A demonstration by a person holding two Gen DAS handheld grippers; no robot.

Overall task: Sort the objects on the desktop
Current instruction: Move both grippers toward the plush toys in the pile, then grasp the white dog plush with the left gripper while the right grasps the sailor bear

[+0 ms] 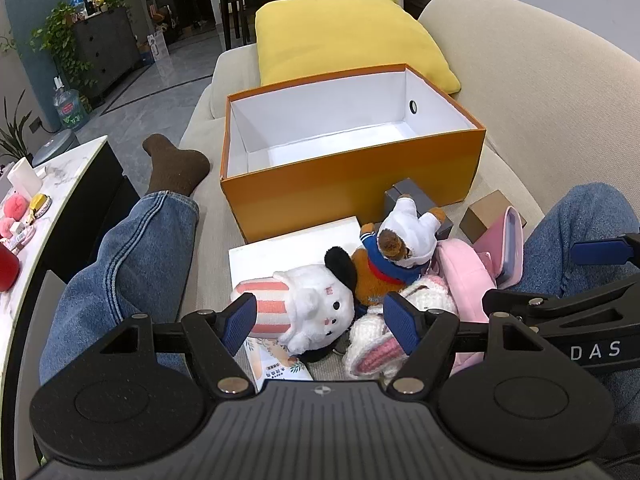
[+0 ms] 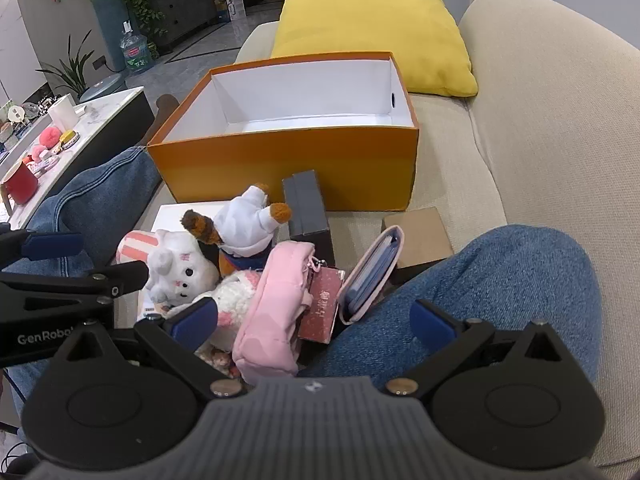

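Between my legs, closest to me, lies the heap of small things on the beige sofa (image 1: 532,92). My left gripper (image 1: 320,320) hovers wide open over the white plush dog (image 1: 316,300) and holds nothing. My right gripper (image 2: 316,320) is also spread wide and empty — under it are the pink pouch (image 2: 276,304) and the dark red card box (image 2: 322,304). Behind these a brown bear in white hoodie (image 1: 400,248) leans near a grey box (image 2: 306,204) and a brown carton (image 2: 420,236). Farther stands the orange box (image 1: 344,184), its white inside bare, touching the yellow cushion (image 1: 344,36) behind it.
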